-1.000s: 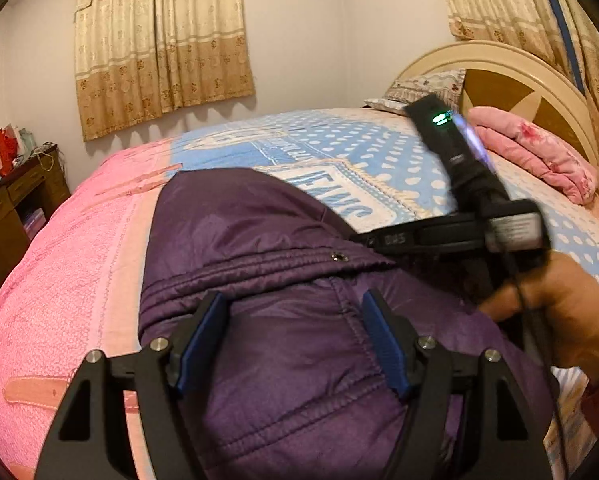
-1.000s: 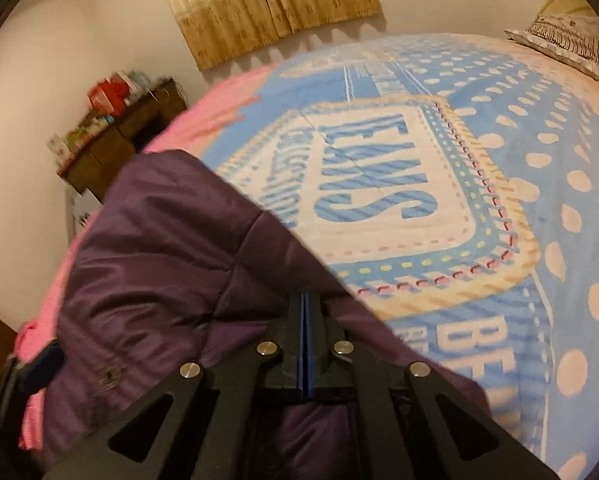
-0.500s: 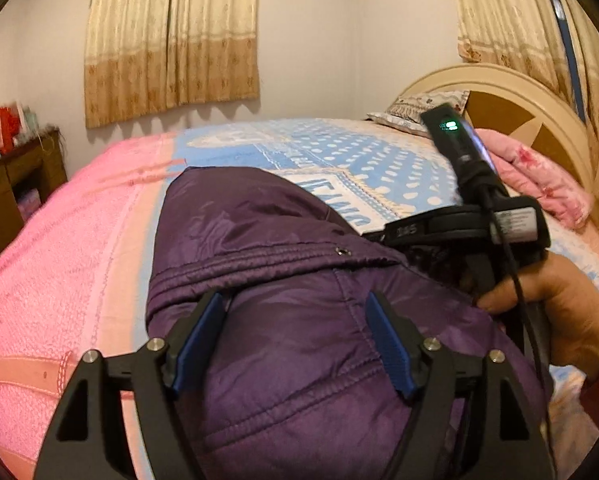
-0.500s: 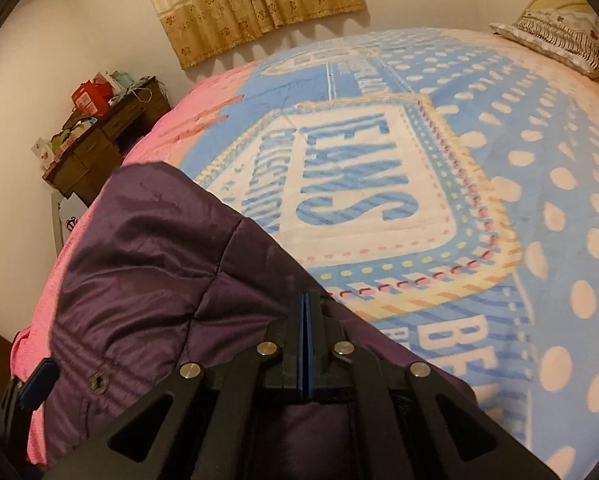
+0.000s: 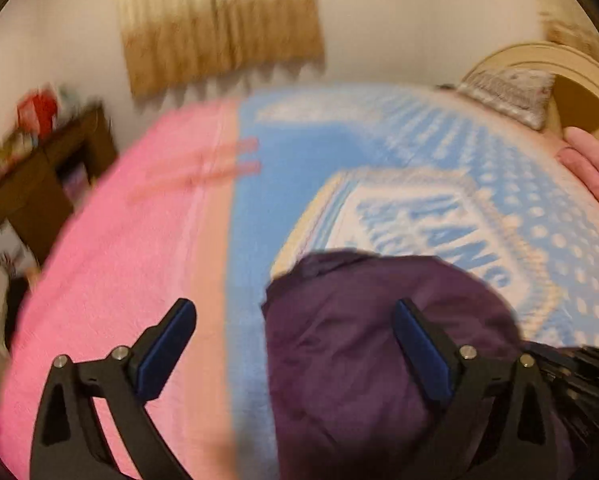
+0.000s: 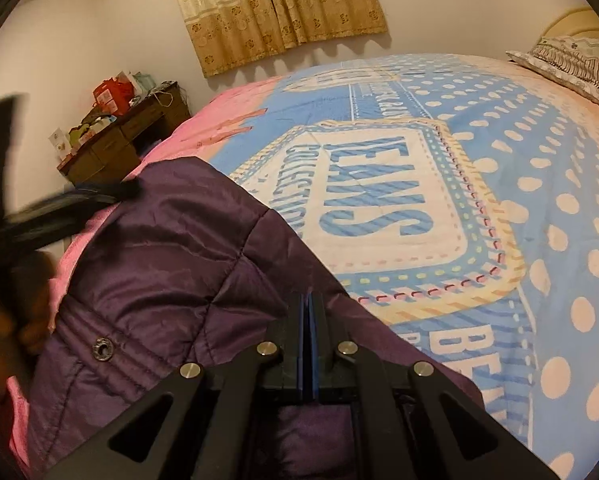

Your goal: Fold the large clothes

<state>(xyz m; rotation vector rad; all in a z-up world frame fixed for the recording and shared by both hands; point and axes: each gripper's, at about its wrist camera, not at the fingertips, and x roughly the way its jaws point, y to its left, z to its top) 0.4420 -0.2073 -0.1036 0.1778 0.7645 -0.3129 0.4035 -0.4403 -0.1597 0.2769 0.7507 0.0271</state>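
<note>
Purple jacket gripped at the lower part of the bed.

The right claw (image 6: 308, 336) is seen pressed together on a fold of the purple jacket (image 6: 171, 264) at the frame's bottom centre. The left claw (image 5: 295, 344) is spread wide, nothing held, its right finger over the jacket's edge. Bare bedspread (image 6: 499, 160) is left open toward the upper right, up to the pillow (image 6: 567, 64).

Bare bedspread (image 6: 539, 208) beyond jacket (image 6: 171, 264); pillow (image 6: 571, 64) far.
</note>
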